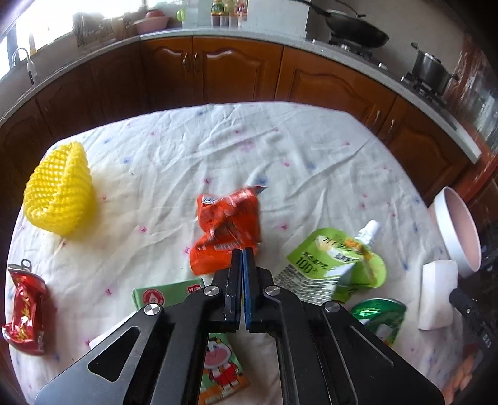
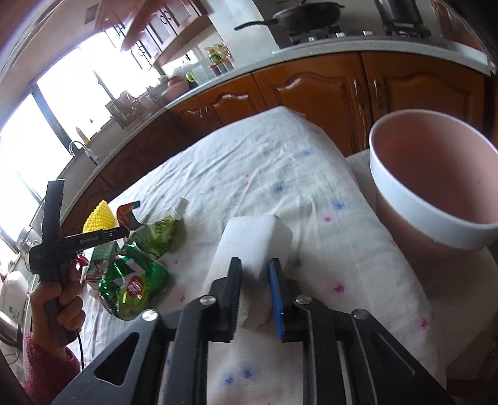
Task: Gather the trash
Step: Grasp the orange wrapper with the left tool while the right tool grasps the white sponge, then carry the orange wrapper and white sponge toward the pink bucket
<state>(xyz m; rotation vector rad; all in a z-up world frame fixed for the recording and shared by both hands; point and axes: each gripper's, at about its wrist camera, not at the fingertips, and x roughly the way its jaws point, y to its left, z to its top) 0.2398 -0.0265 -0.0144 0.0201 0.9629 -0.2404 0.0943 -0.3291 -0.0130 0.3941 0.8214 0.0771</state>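
My left gripper (image 1: 242, 250) is shut on the near edge of a crumpled orange snack wrapper (image 1: 225, 227) over the table's middle. Around it lie a green spouted drink pouch (image 1: 333, 264), a crushed green can (image 1: 379, 314), a green milk carton (image 1: 218, 358), a crushed red can (image 1: 25, 311) and a yellow foam fruit net (image 1: 60, 190). My right gripper (image 2: 255, 263) straddles a white foam block (image 2: 249, 246), its jaws at the block's sides. A pink bin (image 2: 435, 174) stands just right of it.
The table is covered by a white flowered cloth (image 1: 218, 146). Behind it run wooden cabinets (image 1: 218, 68) under a counter with a wok (image 1: 354, 28), a pot (image 1: 431, 68) and a sink tap (image 1: 23, 59). The bin also shows in the left wrist view (image 1: 457, 230).
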